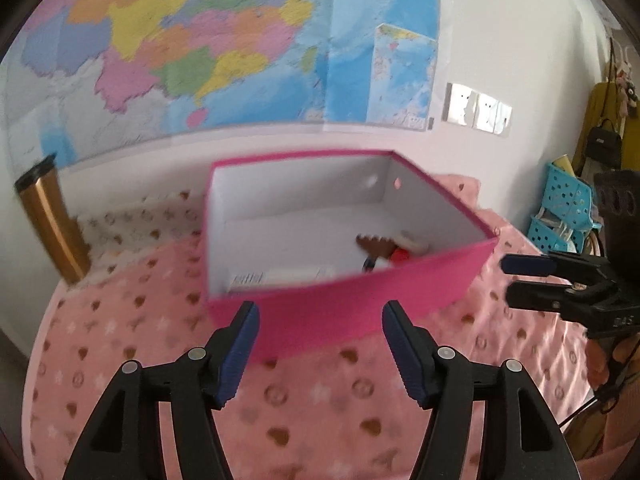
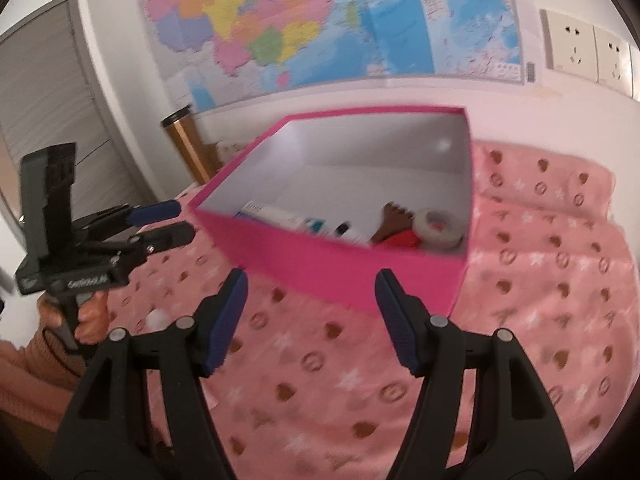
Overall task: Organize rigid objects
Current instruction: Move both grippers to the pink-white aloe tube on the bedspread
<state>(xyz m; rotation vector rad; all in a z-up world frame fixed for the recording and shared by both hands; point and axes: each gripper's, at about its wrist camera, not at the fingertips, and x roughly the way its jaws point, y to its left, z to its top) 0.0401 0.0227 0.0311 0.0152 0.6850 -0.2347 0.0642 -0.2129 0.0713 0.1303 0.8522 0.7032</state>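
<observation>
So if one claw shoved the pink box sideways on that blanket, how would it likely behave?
The pink box looks like thin card, so its walls may flex. The soft pink blanket would probably drag on it, not let it slide. Only a few small items lie inside, so it is likely light and could skew.

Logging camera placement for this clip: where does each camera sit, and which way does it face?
Left wrist: on the left gripper, looking forward over its open fingers at the pink box; the right gripper shows at the right edge.
Right wrist: on the right gripper, open, facing the same pink box from its other side; the left gripper and the holding hand show at left.
Shared: box, wall map, pink blanket, gold tumbler.
</observation>
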